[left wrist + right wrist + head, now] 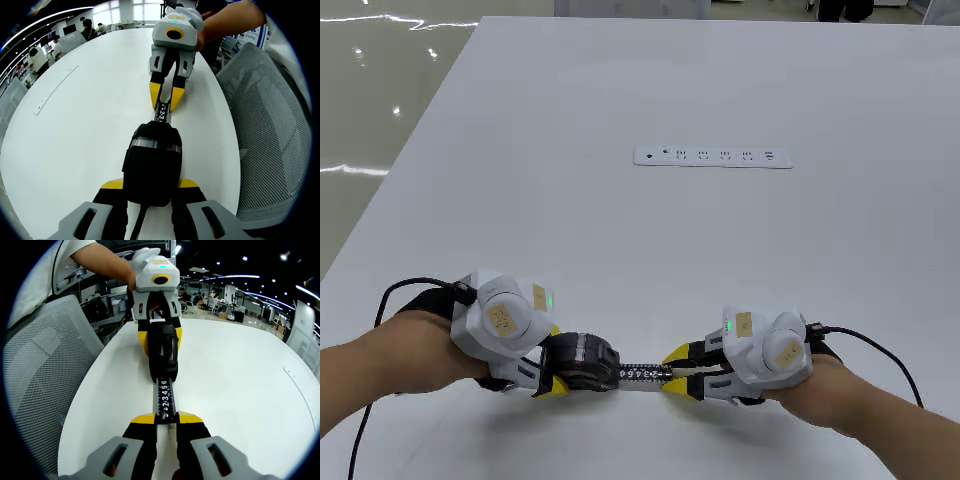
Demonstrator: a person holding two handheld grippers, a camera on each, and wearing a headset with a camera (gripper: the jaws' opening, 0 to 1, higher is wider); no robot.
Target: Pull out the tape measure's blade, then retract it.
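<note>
A black tape measure (582,362) lies low over the white table near its front edge. My left gripper (552,385) is shut on its case (152,162), yellow fingertips either side. A short stretch of black blade (642,374) with white numbers runs out to the right. My right gripper (678,373) is shut on the blade's end (163,410). In the left gripper view the right gripper (166,98) faces me, clamped on the blade (163,114). Opposite, the right gripper view has the left gripper (159,337) holding the case (163,351).
A white power strip (713,156) lies flat on the table (650,240) further back; it is also at the left of the left gripper view (55,90). A grey mesh chair (272,130) stands by the table's front edge. Black cables trail from both grippers.
</note>
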